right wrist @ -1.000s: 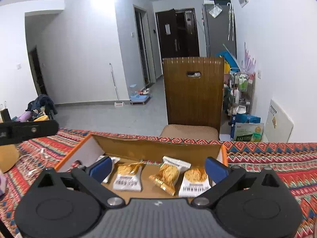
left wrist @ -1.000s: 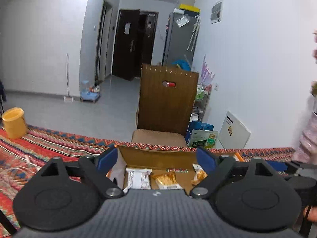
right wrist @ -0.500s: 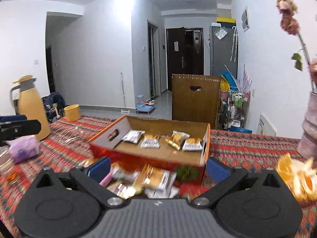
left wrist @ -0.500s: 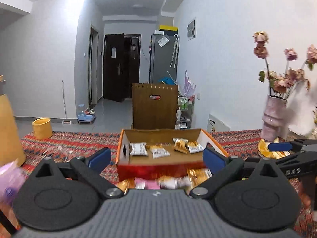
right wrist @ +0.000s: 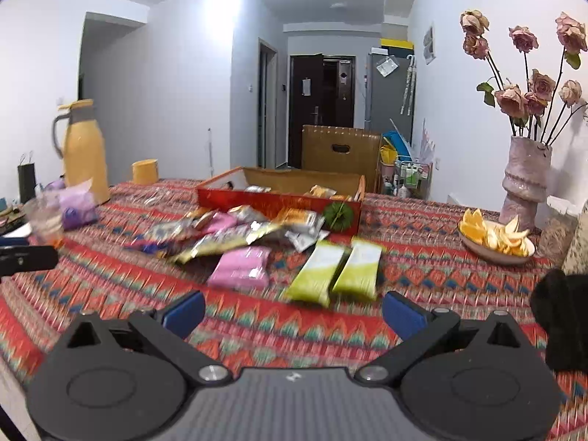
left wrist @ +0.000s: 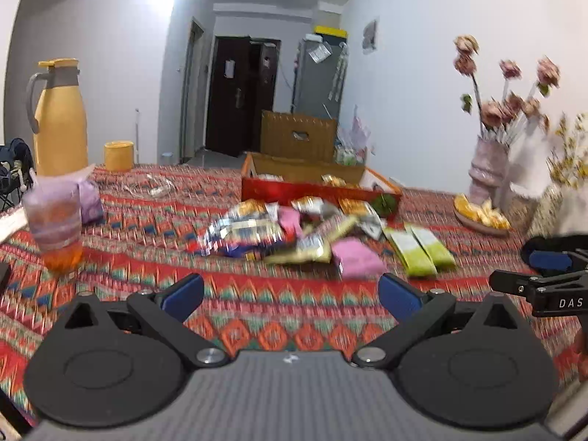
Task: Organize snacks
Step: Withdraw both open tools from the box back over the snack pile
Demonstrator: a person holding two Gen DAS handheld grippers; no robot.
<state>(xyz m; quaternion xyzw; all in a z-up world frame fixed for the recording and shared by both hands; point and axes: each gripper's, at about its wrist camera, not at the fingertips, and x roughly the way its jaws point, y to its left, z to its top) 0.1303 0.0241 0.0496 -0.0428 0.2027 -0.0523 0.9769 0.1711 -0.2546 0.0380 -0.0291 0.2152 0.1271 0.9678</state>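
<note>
1. At the far left of the desk (right wrist: pixel 422 220), which is covered by a red patterned cloth, stands a yellow jug (left wrist: pixel 58 117), with a clear cup (left wrist: pixel 55 217) and a purple packet (left wrist: pixel 90 198) nearer the camera and a small yellow pot (left wrist: pixel 118 155) behind.
2. The left tool (left wrist: pixel 290 292) hangs over bare cloth, its blue pads spread wide with nothing between them.
3. Ahead of it lies a loose pile of snacks (left wrist: pixel 279 231), blurred in both views, with a pink packet (right wrist: pixel 242 266) at its near edge.
4. Behind the pile sits the red cardboard box (right wrist: pixel 279 202), open-topped, with a few snack packets inside.
5. Just right of the pink packet lie two green packets (right wrist: pixel 334 272), side by side and touching.
6. The right tool (right wrist: pixel 292 312) is also spread wide and empty, low over the cloth, near the green packets.
7. Farther right are a plate of orange slices (right wrist: pixel 492 239) and a vase of dried roses (right wrist: pixel 525 180).
</note>
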